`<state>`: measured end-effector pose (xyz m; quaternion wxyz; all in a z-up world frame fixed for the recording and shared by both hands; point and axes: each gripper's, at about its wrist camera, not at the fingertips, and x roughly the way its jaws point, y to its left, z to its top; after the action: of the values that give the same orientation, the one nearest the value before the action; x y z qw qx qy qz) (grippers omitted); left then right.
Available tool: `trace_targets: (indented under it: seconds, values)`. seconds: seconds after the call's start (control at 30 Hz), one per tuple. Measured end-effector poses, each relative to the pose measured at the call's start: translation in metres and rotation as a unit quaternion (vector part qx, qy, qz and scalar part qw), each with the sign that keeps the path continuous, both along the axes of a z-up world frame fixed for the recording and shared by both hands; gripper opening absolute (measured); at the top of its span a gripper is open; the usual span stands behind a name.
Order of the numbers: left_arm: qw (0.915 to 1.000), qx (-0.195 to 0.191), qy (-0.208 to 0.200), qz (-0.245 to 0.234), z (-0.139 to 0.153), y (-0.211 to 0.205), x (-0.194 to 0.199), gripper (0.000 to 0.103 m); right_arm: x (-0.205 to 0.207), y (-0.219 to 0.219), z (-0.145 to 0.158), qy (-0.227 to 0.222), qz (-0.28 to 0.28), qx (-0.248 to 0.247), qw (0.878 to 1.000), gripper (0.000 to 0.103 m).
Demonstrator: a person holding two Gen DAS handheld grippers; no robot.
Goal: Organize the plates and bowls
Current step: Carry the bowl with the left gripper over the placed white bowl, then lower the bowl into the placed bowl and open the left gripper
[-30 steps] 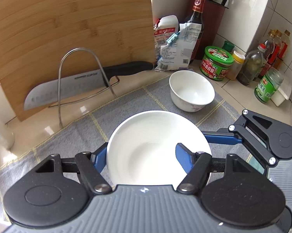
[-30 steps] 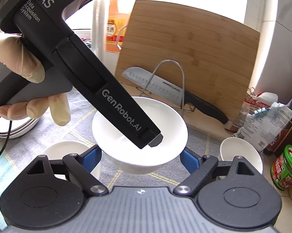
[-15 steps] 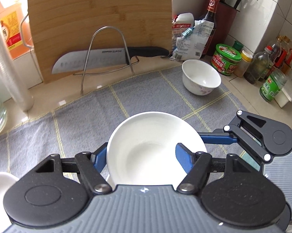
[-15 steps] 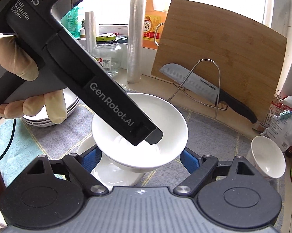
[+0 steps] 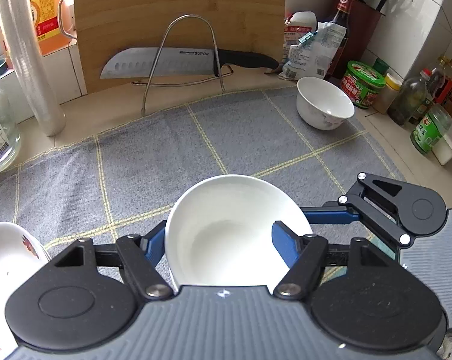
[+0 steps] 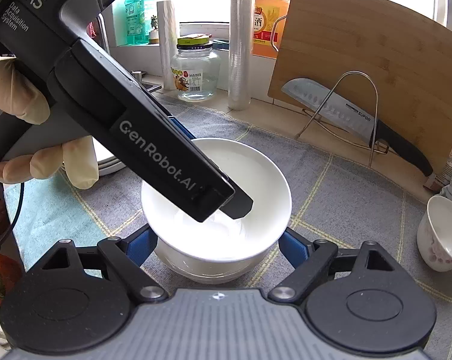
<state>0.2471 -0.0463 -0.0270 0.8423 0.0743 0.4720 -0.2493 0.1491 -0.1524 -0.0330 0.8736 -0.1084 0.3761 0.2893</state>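
White bowl (image 5: 232,234) pinched in left hand-held gripper (image 5: 217,243).

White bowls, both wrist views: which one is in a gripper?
The plain white bowl, with its rim pinched by the left gripper above another bowl. The small floral-print bowl near the green-lidded jar stands alone on the grey cloth.

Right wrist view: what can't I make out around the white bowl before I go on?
- White bowl: its near-left inside is covered by the left gripper's body.
- Dish under the bowl: only a sliver shows, so bowl or plate is unclear.
- Plate stack: mostly behind the gloved hand.
- Right gripper: the bowl hides its fingertips.
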Motion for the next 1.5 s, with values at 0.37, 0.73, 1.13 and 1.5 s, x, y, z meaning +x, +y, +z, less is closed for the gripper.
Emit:
trace_targets:
  seconds: [0.37,0.73,1.13,1.5]
  values:
    - [1.0,0.001,0.004,0.004,-0.01,0.002,-0.002,0.071,-0.001,0.002,-0.008,0.018,0.007,-0.005,1.0,0.091]
    - [0.9999,-0.004,0.001,0.01,-0.015,0.004,-0.002,0.071,0.0,0.003,-0.008,0.015,0.012,-0.011,1.0,0.091]
    - [0.9998,-0.009,-0.003,0.017,-0.018,0.007,-0.001,0.072,-0.001,0.004,-0.006,0.014,0.014,-0.012,1.0,0.091]
    - [0.9986,-0.017,-0.047,0.015,-0.003,0.012,-0.009,0.087,-0.001,-0.004,0.004,0.001,0.011,0.022,1.0,0.103]
